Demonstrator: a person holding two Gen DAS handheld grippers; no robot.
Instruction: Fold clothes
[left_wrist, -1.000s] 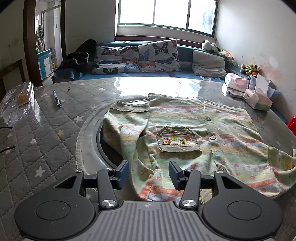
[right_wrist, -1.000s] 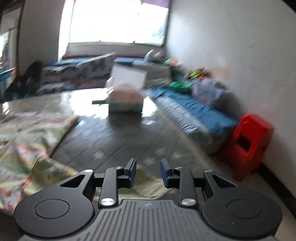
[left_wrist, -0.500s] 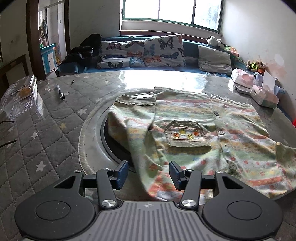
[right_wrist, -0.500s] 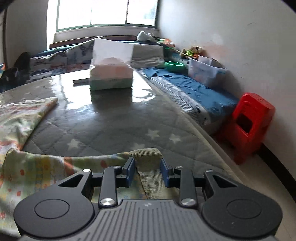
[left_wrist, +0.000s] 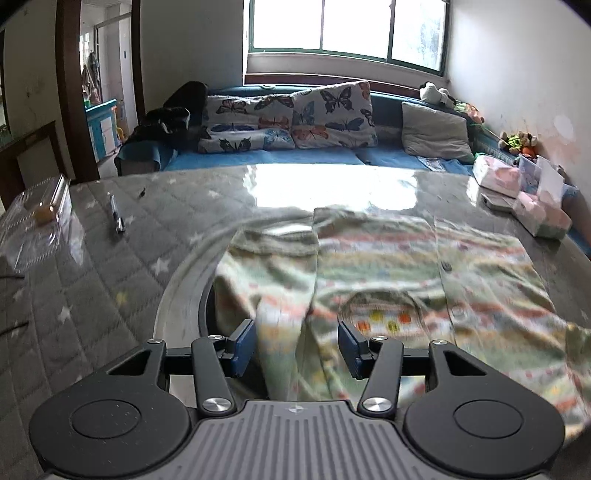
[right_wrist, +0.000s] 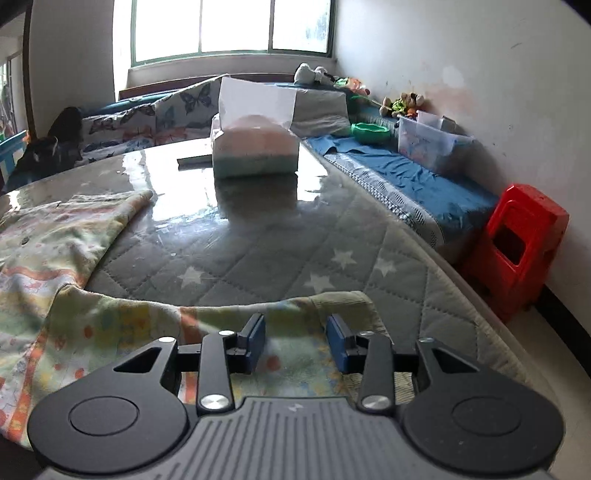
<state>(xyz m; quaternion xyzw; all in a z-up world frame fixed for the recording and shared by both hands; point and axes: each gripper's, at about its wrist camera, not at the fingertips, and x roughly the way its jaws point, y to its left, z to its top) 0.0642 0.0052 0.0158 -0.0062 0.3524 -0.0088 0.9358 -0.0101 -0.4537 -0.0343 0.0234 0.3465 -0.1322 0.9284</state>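
Soft printed cloth shirt (left_wrist: 424, 266), glossy quilted table cover (right_wrist: 280, 236), red plastic stool (right_wrist: 517, 251)

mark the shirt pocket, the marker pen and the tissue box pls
shirt pocket (left_wrist: 380, 315): left wrist view, on the row of coloured patches.
marker pen (left_wrist: 117, 218): left wrist view, mid barrel.
tissue box (right_wrist: 255, 155): right wrist view, its front face.

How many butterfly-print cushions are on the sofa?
2: one butterfly cushion toward the sofa's left end, the other beside it nearer the plain grey cushion. More may be hidden.
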